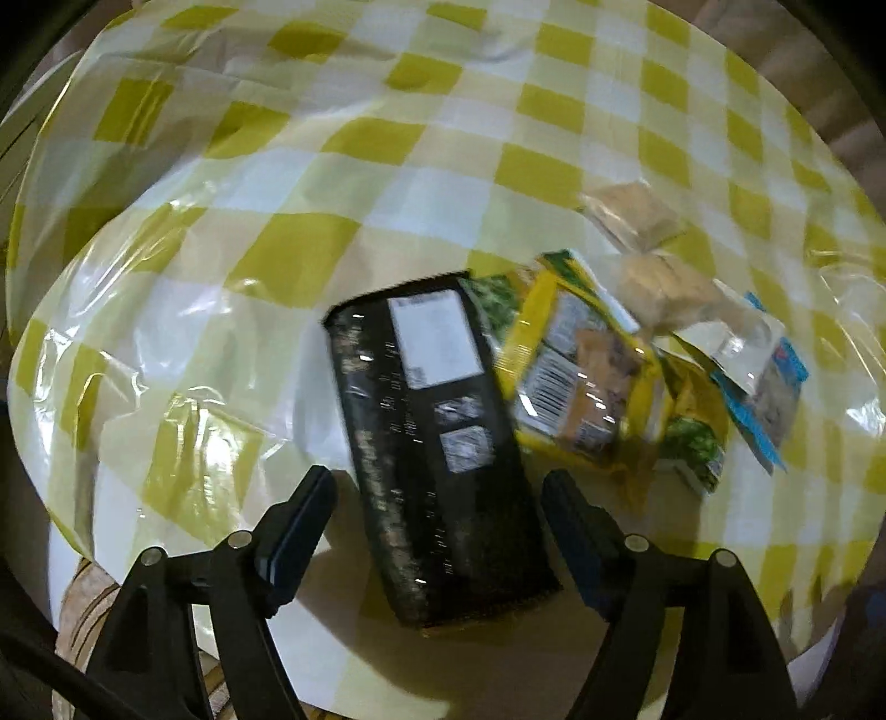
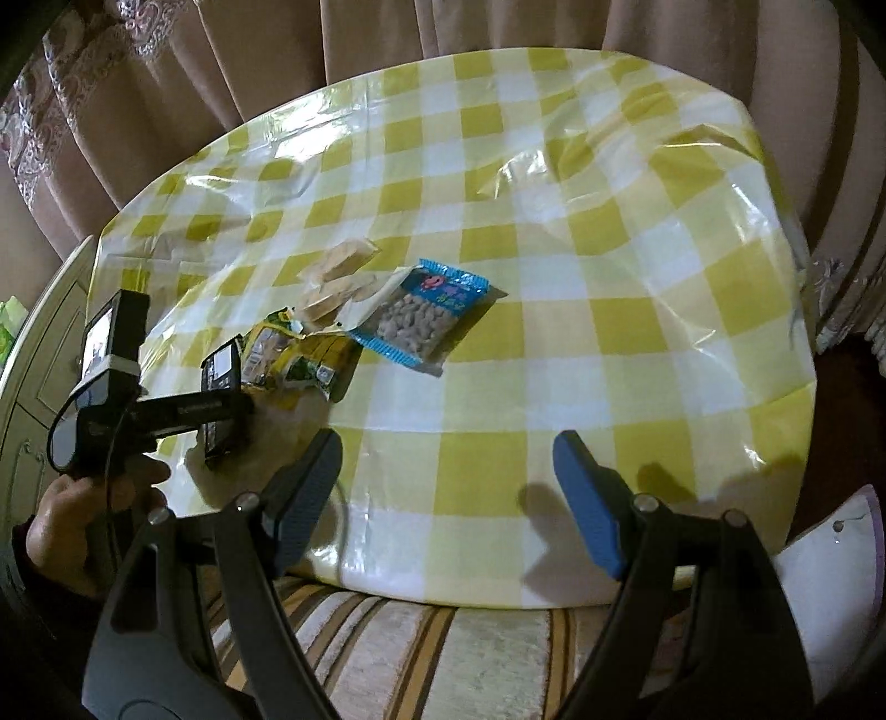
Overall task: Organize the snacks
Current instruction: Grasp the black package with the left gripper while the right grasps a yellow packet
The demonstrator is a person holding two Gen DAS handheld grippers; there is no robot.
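A long black snack packet lies on the yellow checked tablecloth. My left gripper is open, its fingers on either side of the packet's near end without touching it. To its right lie a yellow-green packet, a blue-edged clear packet of nuts and clear-wrapped biscuits. In the right wrist view my right gripper is open and empty above the table's near edge. There I see the black packet, the yellow-green packet, the nut packet, the biscuits and the left gripper.
Beige curtains hang behind the table. A striped cushion lies below the table's near edge. A white cabinet stands at the left, and a white object at the right.
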